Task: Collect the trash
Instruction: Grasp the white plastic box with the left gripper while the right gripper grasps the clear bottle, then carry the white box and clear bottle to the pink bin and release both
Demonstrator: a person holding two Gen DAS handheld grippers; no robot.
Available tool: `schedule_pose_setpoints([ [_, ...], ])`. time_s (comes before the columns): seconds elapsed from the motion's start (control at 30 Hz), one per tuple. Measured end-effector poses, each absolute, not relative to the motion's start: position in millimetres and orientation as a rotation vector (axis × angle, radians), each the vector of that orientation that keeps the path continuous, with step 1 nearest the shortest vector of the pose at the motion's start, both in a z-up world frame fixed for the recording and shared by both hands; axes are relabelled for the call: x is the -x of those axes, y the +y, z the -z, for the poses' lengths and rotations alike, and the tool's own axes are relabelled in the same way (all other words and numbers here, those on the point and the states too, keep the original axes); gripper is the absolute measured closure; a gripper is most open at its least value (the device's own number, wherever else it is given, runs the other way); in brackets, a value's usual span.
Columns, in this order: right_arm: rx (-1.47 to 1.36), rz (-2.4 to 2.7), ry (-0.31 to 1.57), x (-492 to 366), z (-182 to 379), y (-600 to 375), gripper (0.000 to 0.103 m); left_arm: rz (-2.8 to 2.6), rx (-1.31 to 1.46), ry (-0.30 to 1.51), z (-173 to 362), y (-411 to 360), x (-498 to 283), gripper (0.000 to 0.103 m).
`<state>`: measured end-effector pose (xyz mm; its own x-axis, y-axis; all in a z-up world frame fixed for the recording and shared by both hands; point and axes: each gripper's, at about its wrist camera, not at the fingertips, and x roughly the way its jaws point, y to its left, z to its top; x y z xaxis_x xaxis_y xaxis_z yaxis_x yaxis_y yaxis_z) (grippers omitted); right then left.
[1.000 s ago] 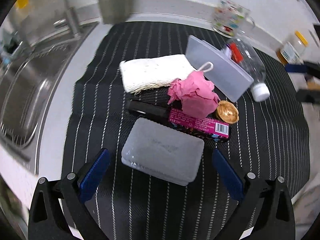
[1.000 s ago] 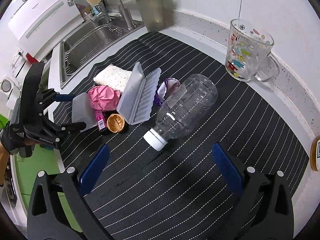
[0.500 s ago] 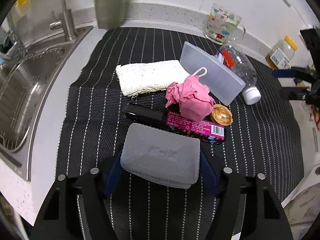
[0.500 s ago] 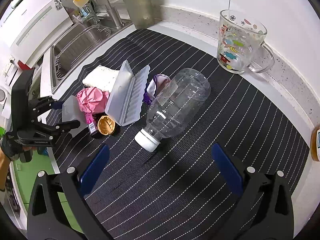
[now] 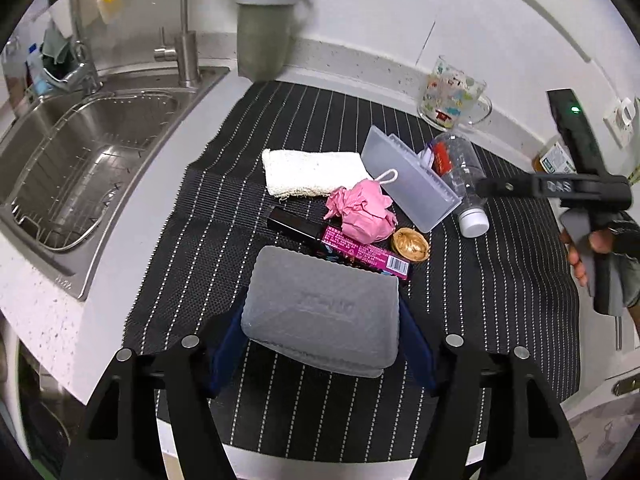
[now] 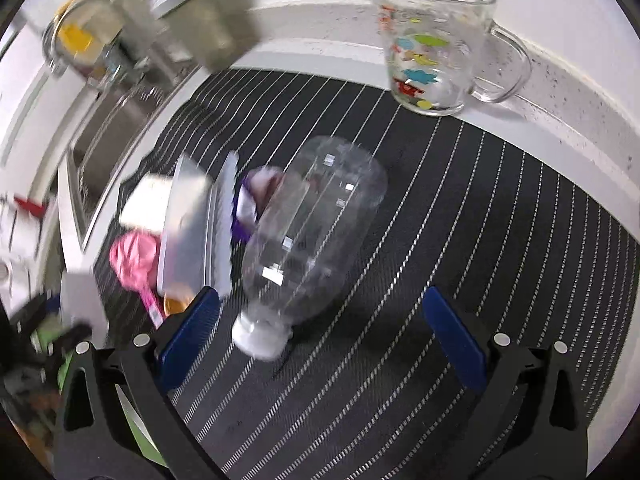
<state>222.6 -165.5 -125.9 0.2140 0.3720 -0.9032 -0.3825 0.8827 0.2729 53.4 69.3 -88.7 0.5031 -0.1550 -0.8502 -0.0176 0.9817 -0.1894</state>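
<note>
Left claw [image 5: 320, 344] pads half-hidden behind grey box [image 5: 322, 306].

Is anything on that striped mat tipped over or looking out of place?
Yes. The clear plastic bottle lies on its side instead of standing, white cap toward the camera. Beside it, a translucent container lid rests tilted on edge rather than flat.

The left gripper [image 5: 320, 344] is clamped on a grey box [image 5: 322, 312], blue pads pressed to its two sides. The right gripper [image 6: 320, 332] is spread wide, holding nothing; its hand [image 5: 600, 256] grips the handle
</note>
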Motion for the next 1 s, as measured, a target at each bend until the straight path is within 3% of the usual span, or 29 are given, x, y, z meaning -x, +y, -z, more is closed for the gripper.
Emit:
schedule_pose_setpoints([
  [0.23, -0.125, -0.512, 1.285, -247, 141, -157, 0.006, 0.081, 0.209, 1.022, 84, 72, -53, 0.037],
  [0.3, -0.146, -0.512, 1.311, -253, 148, -154, 0.024, 0.077, 0.212, 1.022, 84, 73, -53, 0.037],
  [0.4, -0.149, -0.529, 1.324, -253, 153, -149, 0.035, 0.072, 0.217, 1.024, 84, 74, -54, 0.037],
  [0.67, -0.035, -0.584, 1.250, -243, 125, -154, 0.037, 0.032, 0.234, 1.010, 75, 67, -55, 0.037],
  [1.0, 0.322, -0.803, 1.030, -171, 44, -141, 0.037, -0.086, 0.291, 0.956, 45, 47, -24, 0.037],
])
